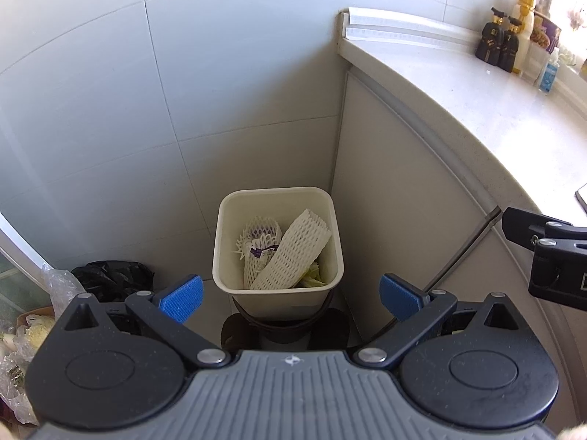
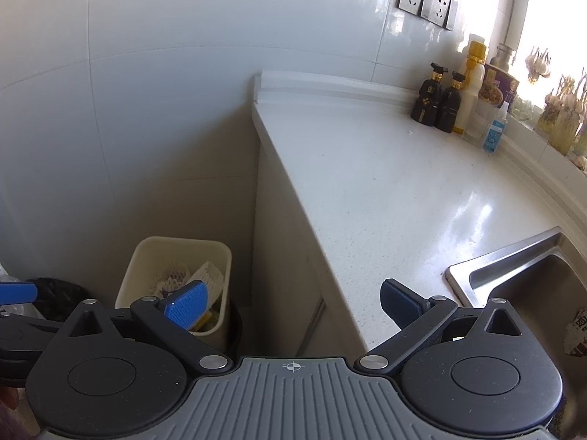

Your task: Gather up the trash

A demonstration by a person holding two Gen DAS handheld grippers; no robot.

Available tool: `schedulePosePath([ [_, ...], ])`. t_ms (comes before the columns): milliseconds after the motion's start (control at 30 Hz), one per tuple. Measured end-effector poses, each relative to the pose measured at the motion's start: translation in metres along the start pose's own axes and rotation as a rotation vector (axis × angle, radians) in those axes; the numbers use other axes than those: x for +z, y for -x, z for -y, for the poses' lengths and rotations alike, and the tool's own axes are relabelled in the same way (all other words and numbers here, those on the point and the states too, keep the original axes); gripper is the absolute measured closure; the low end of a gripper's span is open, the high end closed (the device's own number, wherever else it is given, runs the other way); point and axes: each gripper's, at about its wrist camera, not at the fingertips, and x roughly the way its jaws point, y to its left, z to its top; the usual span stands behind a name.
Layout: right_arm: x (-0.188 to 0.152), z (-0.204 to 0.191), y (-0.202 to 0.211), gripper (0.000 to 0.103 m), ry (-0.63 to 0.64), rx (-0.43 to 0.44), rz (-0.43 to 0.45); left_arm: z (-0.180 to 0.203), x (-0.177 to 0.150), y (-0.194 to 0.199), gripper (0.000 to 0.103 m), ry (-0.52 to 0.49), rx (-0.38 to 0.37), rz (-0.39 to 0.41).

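While both of our tools are spread wide and carry nothing, our left gripper (image 1: 291, 299) hangs above the cream bin (image 1: 277, 295) in the floor corner by the cabinet, foam-net trash (image 1: 293, 253) lying inside it, and our right gripper (image 2: 293, 302) hovers at the counter (image 2: 385, 190) edge.

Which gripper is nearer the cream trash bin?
Left. The left gripper hangs open directly above the cream trash bin, jaws framing it. The right gripper, also open, sits off to the bin's right, over the countertop edge.
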Motion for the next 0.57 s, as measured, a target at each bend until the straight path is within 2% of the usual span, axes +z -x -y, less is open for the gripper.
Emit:
schedulePosePath([
  [567,0.0007,0.0026,-0.0021,0.001,-0.009,0.018,-0.004,0.0005,-0.0009,-0.0008,0.0,-0.01,-0.026,0.006],
])
